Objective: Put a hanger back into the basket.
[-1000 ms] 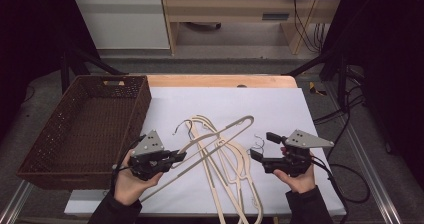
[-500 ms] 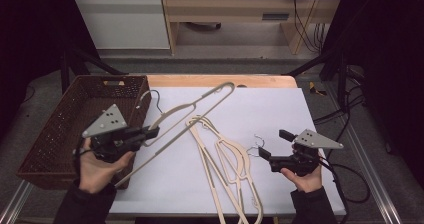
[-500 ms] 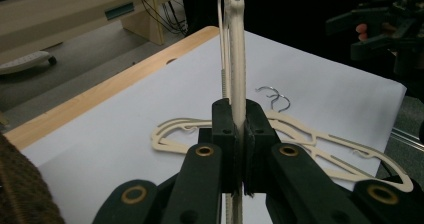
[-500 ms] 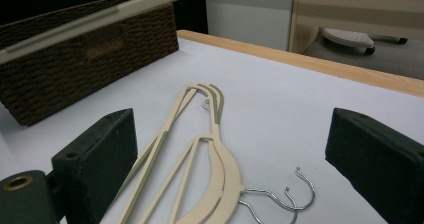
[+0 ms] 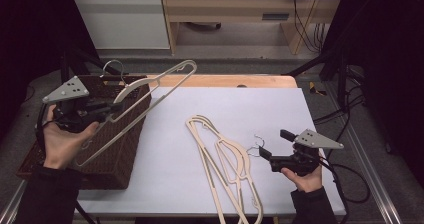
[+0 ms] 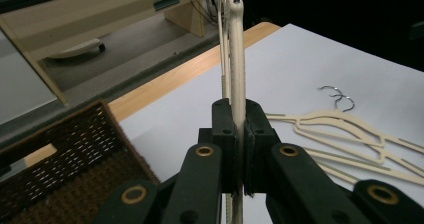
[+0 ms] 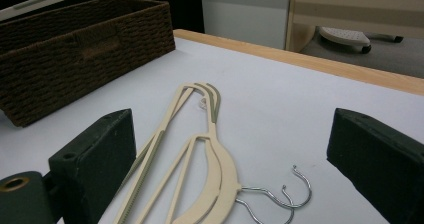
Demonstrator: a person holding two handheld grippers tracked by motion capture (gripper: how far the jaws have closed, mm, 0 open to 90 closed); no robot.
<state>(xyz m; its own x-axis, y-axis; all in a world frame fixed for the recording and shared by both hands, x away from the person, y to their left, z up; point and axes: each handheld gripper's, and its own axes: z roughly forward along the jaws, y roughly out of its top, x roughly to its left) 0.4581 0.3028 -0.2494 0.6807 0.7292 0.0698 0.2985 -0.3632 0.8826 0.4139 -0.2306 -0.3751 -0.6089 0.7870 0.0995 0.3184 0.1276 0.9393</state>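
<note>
High view: the left gripper [image 5: 107, 109] is up in the air over the basket [image 5: 120, 154]. Its fingers are closed on a cream hanger [image 5: 150, 86]. The hanger is tilted. Its long side runs from low near the left hand [image 5: 62, 139] up and away to the right, over the basket's edge. Its metal hook sticks up at the far left. Two more hangers [image 5: 225, 159] lie flat on the white surface [image 5: 260, 109], one on top of the other. They run from the middle of the surface toward the near edge. Their hooks point right, at the right gripper [image 5: 265, 154]. That gripper sits low by the hooks, held in the right hand [image 5: 305, 176].

Left gripper view: the two black fingers [image 6: 224, 134] pinch the hanger [image 6: 236, 59] tight between them. The hanger is seen edge-on and runs straight up and away from the fingers. The basket [image 6: 65, 169] is down on the left. The flat hangers [image 6: 345, 129] lie on the surface at the right, hooks pointing away.

Right gripper view: the fingers [image 7: 95, 159] are wide apart and hold nothing. The flat hangers [image 7: 205, 169] lie between them, with their long ends pointing away toward the basket [image 7: 85, 49]. Their hooks [image 7: 280, 194] curl near the right finger, not touching it.
</note>
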